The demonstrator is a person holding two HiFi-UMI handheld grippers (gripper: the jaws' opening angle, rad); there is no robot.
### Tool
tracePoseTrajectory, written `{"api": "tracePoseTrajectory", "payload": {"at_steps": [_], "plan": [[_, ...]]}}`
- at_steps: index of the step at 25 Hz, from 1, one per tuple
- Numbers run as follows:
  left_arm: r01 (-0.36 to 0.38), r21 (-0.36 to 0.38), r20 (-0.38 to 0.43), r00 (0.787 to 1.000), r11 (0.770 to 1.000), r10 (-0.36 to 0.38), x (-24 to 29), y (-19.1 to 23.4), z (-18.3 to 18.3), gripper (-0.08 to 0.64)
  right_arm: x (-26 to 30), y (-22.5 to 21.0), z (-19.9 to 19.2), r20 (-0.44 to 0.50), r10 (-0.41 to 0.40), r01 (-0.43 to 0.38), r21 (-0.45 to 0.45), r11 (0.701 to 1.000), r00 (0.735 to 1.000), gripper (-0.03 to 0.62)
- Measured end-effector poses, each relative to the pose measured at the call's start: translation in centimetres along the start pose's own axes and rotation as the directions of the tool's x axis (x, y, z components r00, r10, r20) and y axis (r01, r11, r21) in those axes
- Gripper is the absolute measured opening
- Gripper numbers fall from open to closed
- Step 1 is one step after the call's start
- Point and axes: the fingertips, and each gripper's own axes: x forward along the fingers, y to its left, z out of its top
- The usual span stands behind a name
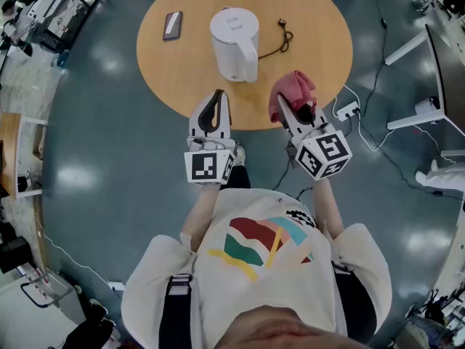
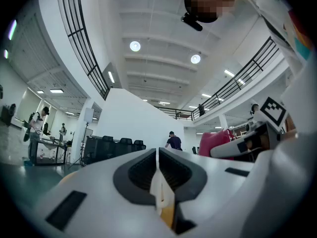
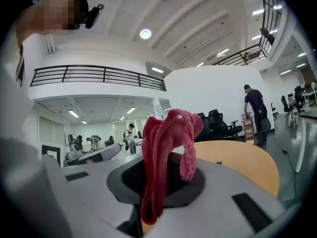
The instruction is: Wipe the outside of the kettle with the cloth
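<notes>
Head view: a person stands at the near edge of a round wooden table (image 1: 167,78), a gripper in each hand. The white kettle (image 1: 234,42) stands upright near the table's middle, lid on and handle turned toward the near edge, and neither gripper touches it. The right gripper (image 1: 290,111) hovers over the near edge with its jaws clamped on a red cloth (image 1: 294,89), whose loose folds flop forward over the pads. The left gripper (image 1: 217,97), just beside it, has its jaws pressed together on nothing.

The cloth looks soft, light and limp, so a bunched grip low on its folds should leave enough free to wipe with. The kettle looks rigid and smooth-walled, probably slippery and, if empty, easy to shove. The handle seems the surest place to steady it. A black cord (image 1: 280,41) lies toward the far right edge, and a phone (image 1: 172,25) toward the far left.
</notes>
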Motion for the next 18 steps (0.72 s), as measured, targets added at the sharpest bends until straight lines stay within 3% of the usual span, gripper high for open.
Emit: {"api": "tracePoseTrajectory", "payload": {"at_steps": [4, 7, 10, 14, 16, 18], "plan": [[0.000, -0.018, 0.015, 1.000, 1.000, 0.000, 4.1, 6.0, 1.0, 0.044, 5.5, -1.1, 2.5, 0.017, -0.023, 0.023, -0.009, 1.000, 1.000, 0.038], [-0.002, 0.019, 0.020, 1.000, 1.000, 0.001, 6.9, 9.4, 1.6, 0.046, 8.5, -2.3, 3.8, 0.026, -0.042, 0.044, -0.052, 0.998, 0.999, 0.038], [0.003, 0.019, 0.006, 1.000, 1.000, -0.003, 8.3, 10.2, 0.9, 0.046, 10.2, -4.5, 5.2, 0.021, -0.051, 0.053, -0.136, 0.989, 0.998, 0.038], [0.041, -0.042, -0.056, 0.997, 0.998, -0.044, 9.7, 9.7, -0.9, 0.069, 13.4, -7.4, 8.1, 0.004, -0.026, 0.026, -0.241, 0.970, 1.000, 0.038], [0.059, -0.064, -0.093, 0.994, 0.996, -0.065, 10.6, 9.5, -1.9, 0.069, 15.1, -7.9, 9.5, -0.030, 0.004, -0.014, -0.352, 0.936, 1.000, 0.038], [0.087, -0.063, -0.123, 0.988, 0.994, -0.094, 11.7, 9.3, -2.9, 0.069, 17.1, -7.7, 10.5, -0.087, 0.051, -0.089, -0.507, 0.857, 0.995, 0.038]]}}
